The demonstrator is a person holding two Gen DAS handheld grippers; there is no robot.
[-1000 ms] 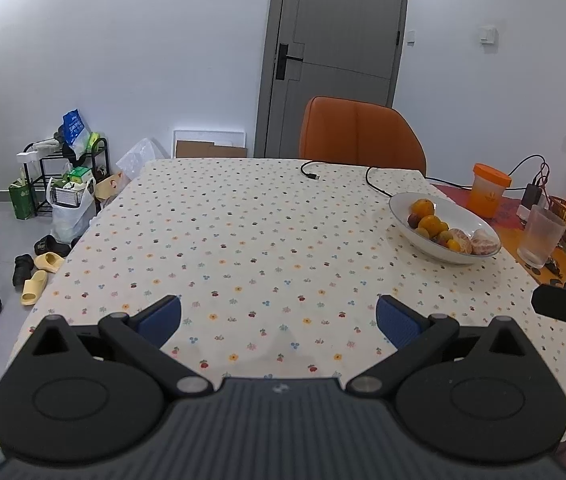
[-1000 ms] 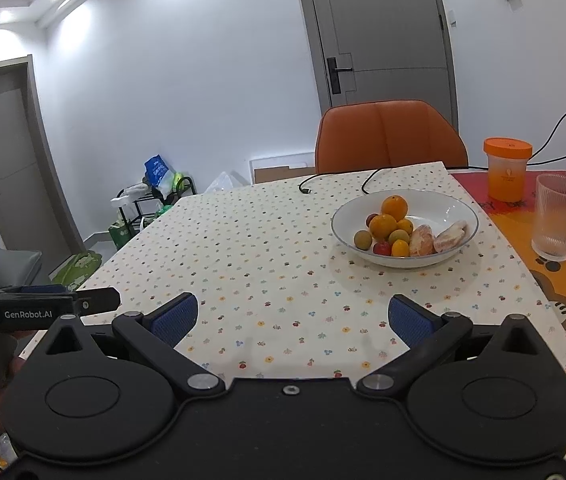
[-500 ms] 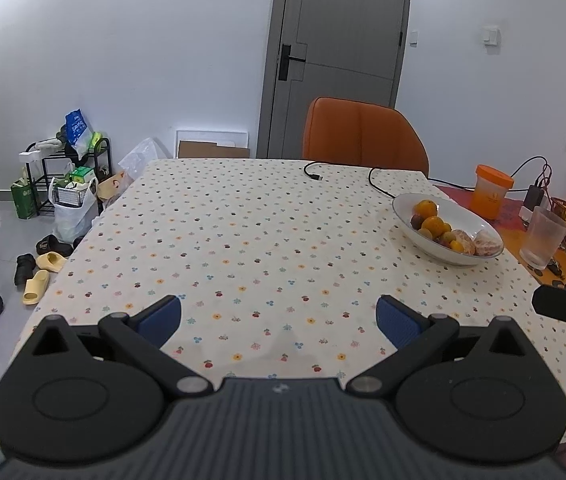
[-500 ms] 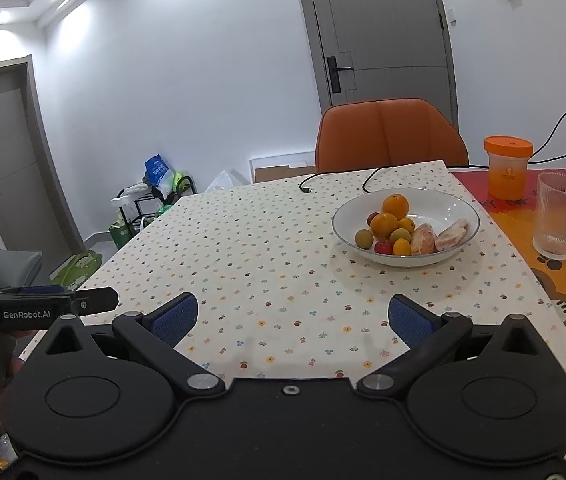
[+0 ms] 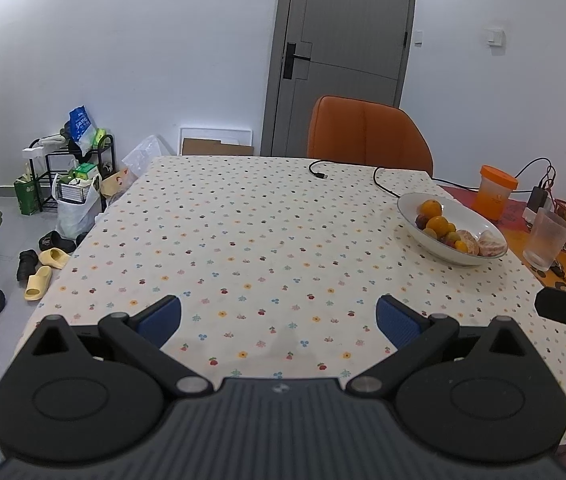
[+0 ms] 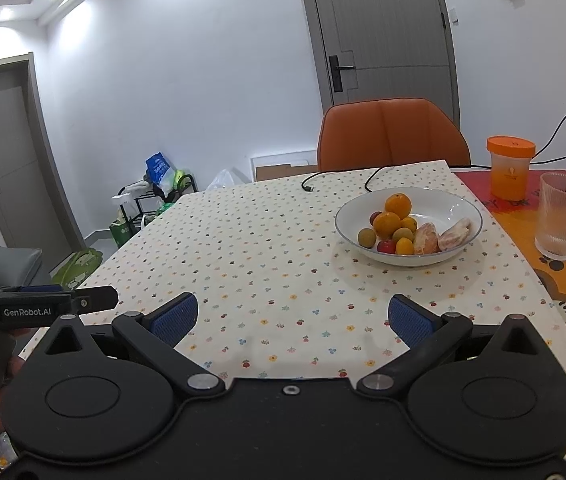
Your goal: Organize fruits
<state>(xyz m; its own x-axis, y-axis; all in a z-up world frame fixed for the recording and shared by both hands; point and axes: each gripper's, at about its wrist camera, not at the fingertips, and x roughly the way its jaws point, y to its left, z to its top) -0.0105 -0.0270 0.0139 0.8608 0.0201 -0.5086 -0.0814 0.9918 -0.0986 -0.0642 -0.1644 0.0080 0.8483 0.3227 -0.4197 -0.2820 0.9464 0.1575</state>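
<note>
The fruit is heaped in a white bowl [image 6: 409, 254] on the dotted tablecloth [image 6: 263, 248], toward the far right part of the table. From the right gripper [image 6: 291, 314] the bowl is seen ahead and slightly right; from the left gripper [image 5: 279, 316] it is seen well off to the right [image 5: 453, 254], so the right gripper is judged the nearer one. Both grippers are spread wide and nothing is held between the blue pads [image 6: 175, 316]. The bowl's long axis cannot be told under fisheye distortion. In the right wrist view, separate pieces are distinguished: oranges [image 6: 398, 205], a greenish fruit [image 6: 366, 237], a red one [image 6: 386, 246] and two peeled segments [image 6: 454, 235]. In the left wrist view these overlap, but floor clutter and slippers [image 5: 39, 289] are shown
</note>
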